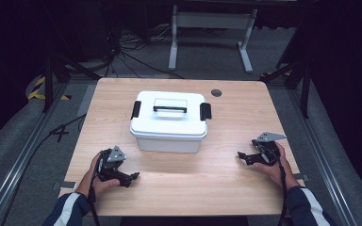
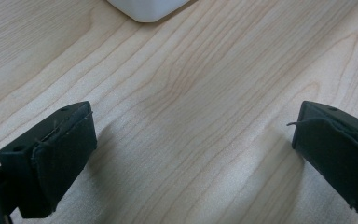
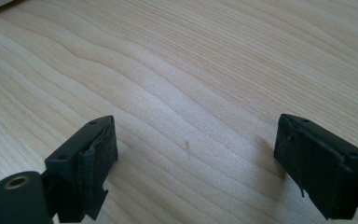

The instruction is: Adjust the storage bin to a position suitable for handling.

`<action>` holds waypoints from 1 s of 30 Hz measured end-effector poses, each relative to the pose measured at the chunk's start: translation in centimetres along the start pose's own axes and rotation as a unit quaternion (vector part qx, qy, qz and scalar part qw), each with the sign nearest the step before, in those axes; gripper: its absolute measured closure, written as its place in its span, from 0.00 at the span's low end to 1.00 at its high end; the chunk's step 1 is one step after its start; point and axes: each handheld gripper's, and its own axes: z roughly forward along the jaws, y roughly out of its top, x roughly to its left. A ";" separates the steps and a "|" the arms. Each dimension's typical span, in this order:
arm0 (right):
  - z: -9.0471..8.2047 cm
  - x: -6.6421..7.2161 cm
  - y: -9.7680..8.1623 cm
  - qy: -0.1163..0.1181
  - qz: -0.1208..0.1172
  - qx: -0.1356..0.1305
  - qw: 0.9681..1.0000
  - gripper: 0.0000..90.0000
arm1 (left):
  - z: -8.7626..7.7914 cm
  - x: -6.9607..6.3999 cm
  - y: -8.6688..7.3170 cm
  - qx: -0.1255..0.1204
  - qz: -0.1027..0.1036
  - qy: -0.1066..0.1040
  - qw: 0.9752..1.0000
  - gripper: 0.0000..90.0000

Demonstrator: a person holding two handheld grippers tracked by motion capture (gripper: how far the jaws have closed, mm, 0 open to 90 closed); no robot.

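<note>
Both claws, left (image 1: 133, 177) and right (image 1: 240, 156), are resting spread and empty near the worktop's (image 1: 226, 183) front corners, flanking the centred box (image 1: 168, 123); an uneven reach is risking shoving it off-centre.

No text, label, brand, number or sign can be read on anything in these views.
</note>
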 end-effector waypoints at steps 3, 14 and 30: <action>0.0 0.0 0.0 0.000 0.000 0.000 1.000 0.15 | 0.0 0.1 0.0 0.000 0.003 0.000 1.000 0.00; 0.0 0.0 0.0 0.001 -0.003 0.001 1.000 0.15 | -0.1 0.1 0.0 0.001 0.005 0.001 1.000 0.00; -1.1 -0.4 0.1 0.035 -0.040 0.028 0.998 0.26 | -0.1 0.1 0.0 0.001 0.005 0.001 1.000 0.00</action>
